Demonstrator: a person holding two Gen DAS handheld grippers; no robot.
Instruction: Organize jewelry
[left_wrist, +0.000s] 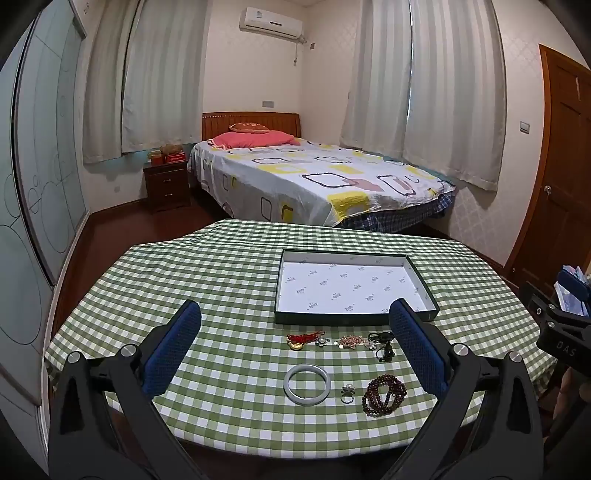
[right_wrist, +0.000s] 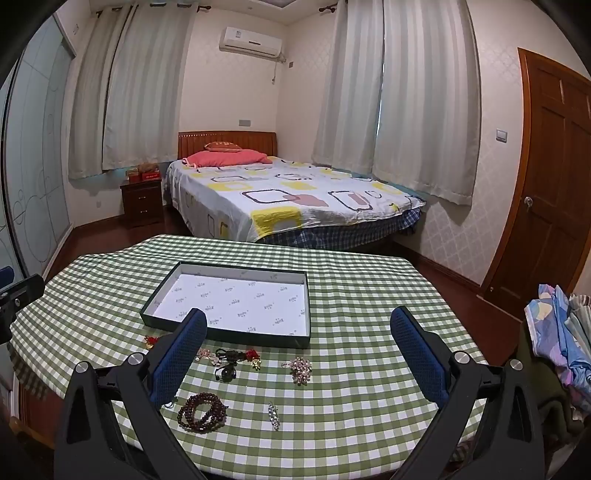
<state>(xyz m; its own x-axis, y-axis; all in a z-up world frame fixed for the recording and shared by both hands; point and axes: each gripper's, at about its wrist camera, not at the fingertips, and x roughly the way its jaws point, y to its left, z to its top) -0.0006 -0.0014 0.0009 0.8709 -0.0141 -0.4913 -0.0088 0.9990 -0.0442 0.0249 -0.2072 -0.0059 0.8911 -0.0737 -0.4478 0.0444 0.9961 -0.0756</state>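
Observation:
A shallow dark box (left_wrist: 421, 282) with white patterned lining lies empty on the table; it also shows in the right wrist view (right_wrist: 308, 306). Jewelry lies in front of it: a pale jade bangle (left_wrist: 306, 384), a ring (left_wrist: 347, 393), a brown bead bracelet (left_wrist: 384, 394) (right_wrist: 201, 412), a red-cord charm (left_wrist: 301, 339), a pink brooch (left_wrist: 349, 341), a black cord pendant (left_wrist: 382, 345) (right_wrist: 226, 365), a rhinestone brooch (right_wrist: 300, 369) and a crystal clip (right_wrist: 273, 415). My left gripper (left_wrist: 295, 314) is open above the jewelry. My right gripper (right_wrist: 298, 319) is open and empty too.
The round table has a green checked cloth (left_wrist: 229, 266). A bed (left_wrist: 314, 177) and nightstand (left_wrist: 168, 184) stand behind it. A wooden door (right_wrist: 554, 177) is at the right. Folded fabric (right_wrist: 557, 332) lies off the table's right edge.

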